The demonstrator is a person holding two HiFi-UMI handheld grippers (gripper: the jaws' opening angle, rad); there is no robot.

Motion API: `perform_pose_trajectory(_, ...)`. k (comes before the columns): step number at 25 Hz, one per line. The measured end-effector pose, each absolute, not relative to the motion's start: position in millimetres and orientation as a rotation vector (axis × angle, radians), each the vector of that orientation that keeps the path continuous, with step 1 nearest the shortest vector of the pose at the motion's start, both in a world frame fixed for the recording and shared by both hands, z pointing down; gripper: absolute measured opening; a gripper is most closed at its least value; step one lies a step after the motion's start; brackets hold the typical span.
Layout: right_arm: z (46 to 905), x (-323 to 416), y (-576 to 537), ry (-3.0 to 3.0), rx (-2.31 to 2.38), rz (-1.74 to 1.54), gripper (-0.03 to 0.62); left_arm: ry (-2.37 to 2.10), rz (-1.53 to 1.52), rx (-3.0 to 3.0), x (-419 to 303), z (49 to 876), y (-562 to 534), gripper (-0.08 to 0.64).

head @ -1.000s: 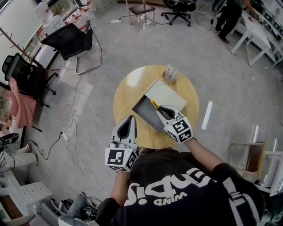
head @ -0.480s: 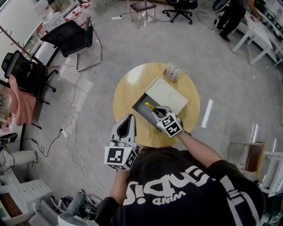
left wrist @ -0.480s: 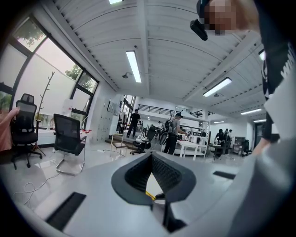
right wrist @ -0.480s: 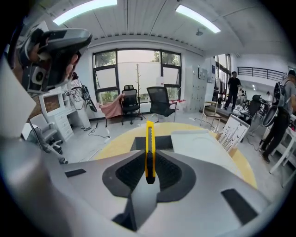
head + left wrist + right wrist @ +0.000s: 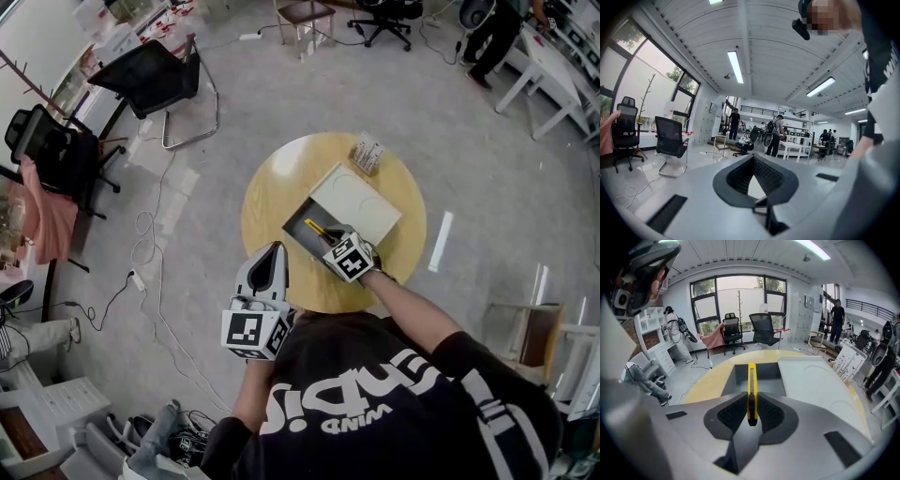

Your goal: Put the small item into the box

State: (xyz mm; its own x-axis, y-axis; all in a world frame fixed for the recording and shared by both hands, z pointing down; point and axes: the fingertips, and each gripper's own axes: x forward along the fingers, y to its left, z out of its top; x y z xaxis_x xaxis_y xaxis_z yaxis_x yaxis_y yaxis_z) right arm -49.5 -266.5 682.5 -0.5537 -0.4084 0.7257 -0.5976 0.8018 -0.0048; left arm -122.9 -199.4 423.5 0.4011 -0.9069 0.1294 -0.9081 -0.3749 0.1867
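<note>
The right claw (image 5: pixel 751 411) was clamped on the yellow cutter (image 5: pixel 751 380) over the open box (image 5: pixel 768 371) on the desk (image 5: pixel 708 378), so lowering and release were judged due next, while the left claw (image 5: pixel 753 159) was closed and empty.

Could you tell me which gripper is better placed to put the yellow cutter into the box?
The right. The right gripper clamps the yellow cutter over the open box; the left gripper is shut on nothing, near the table's edge.

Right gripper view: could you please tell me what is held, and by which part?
A yellow utility knife, pinched at its near end by the right gripper.
</note>
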Motion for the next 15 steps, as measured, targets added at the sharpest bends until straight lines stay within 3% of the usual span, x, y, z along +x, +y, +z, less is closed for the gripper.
perform_pose_trajectory(15,731,-43,-263,-2.030,0.664,0.428,0.060,-1.636,0.013,2.399,-124,426,-205,0.009)
